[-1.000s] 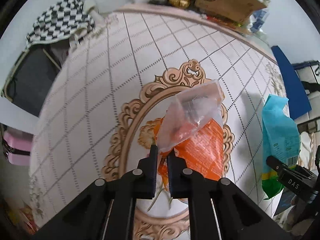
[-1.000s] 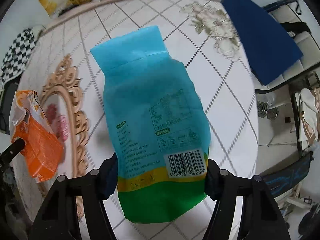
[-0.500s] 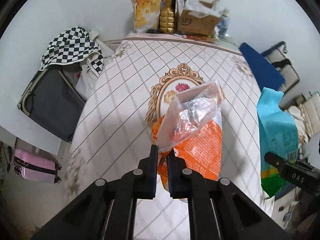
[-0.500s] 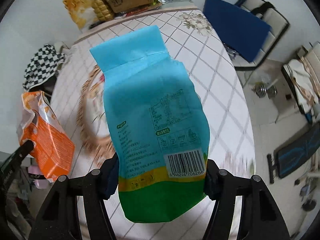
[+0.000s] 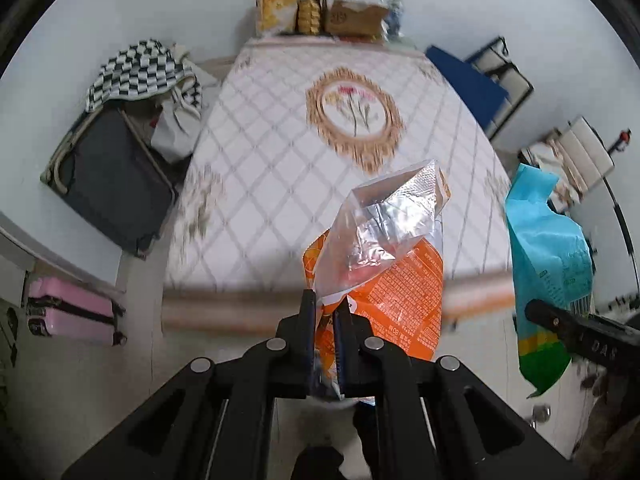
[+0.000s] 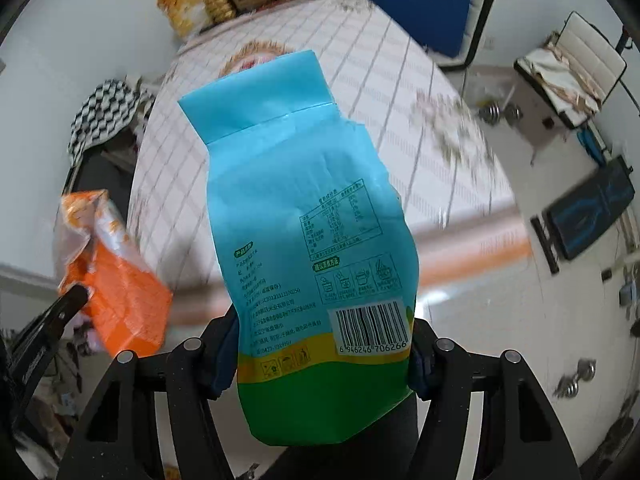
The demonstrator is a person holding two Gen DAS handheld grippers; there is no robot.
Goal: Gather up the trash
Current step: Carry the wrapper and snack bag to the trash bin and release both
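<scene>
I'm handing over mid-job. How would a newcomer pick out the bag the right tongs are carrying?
Start from the long table with the diamond-check cloth. In front of it, the right tongs grip the sides of a tall blue bag. Unlike the orange wrapper to its left, it has a green bottom, a yellow stripe and a white barcode.

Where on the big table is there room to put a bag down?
Most of the table looks bare: the checked cloth around the gold oval, and the near half down to the edge. The far end is crowded with a yellow snack bag and a cardboard box.
</scene>
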